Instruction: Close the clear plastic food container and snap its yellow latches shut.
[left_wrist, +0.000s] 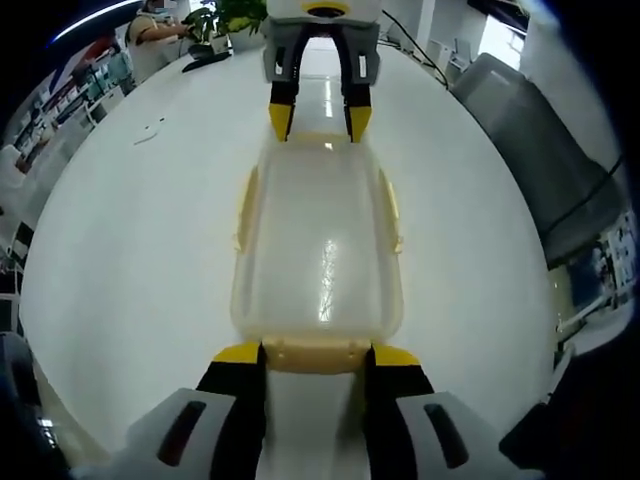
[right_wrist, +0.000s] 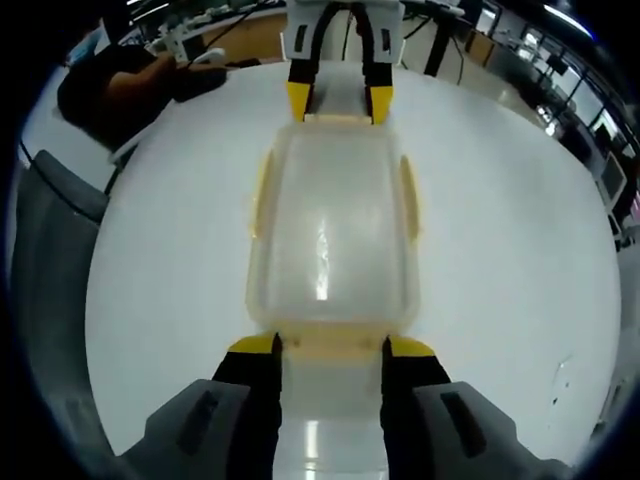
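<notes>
A clear plastic food container (left_wrist: 318, 240) (right_wrist: 332, 225) lies lid-on on the white table (left_wrist: 130, 250) (right_wrist: 170, 260), between my two grippers, which face each other. Pale yellow latches run along its long sides (left_wrist: 245, 205) (right_wrist: 410, 195). My left gripper (left_wrist: 317, 355) is open at one short end, its yellow tips on either side of the end latch (left_wrist: 317, 352). At the opposite short end my right gripper (right_wrist: 332, 347) (left_wrist: 320, 120) stands open in the same way around the other end latch (right_wrist: 332, 343). The left gripper (right_wrist: 338, 103) appears at the far end in the right gripper view.
A grey chair (left_wrist: 540, 150) (right_wrist: 50, 230) stands by one table edge. A person (right_wrist: 120, 85) in dark clothes sits beside it. Potted plants (left_wrist: 225, 20) and another person (left_wrist: 150, 35) are at the table's far end. Desks and monitors (right_wrist: 600, 170) lie beyond.
</notes>
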